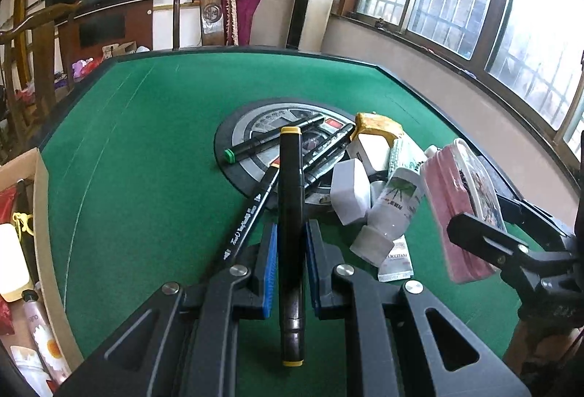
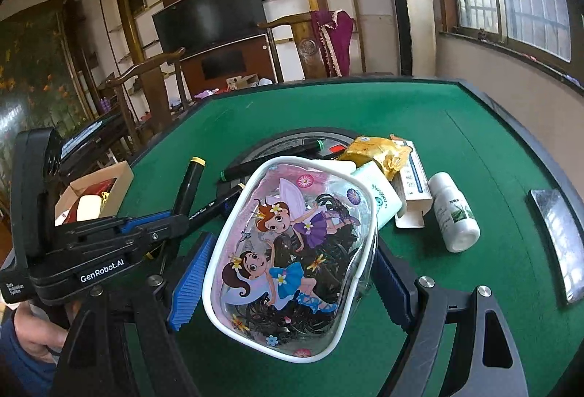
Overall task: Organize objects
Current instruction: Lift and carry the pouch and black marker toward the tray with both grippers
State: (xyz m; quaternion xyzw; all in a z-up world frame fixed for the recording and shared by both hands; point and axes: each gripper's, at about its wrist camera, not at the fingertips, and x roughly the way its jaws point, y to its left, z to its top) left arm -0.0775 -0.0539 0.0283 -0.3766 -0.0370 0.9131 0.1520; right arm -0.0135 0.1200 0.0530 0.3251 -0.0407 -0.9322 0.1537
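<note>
Black television (image 2: 211, 19) on the wall, wooden chair (image 1: 204, 10) behind table

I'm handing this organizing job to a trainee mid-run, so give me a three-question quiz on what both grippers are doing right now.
1. True or false: the left gripper is shut on the black marker with yellow end caps.
2. What does the right gripper hold? A) the white plastic bottle with a green leaf label B) the clear zip pouch with cartoon fairies and white trim C) the yellow crinkled packet
3. Fill in: the open cardboard box sits at the ___ edge of the green felt table, seen from the left wrist.

Key: 1 true; 2 B; 3 left.
</note>
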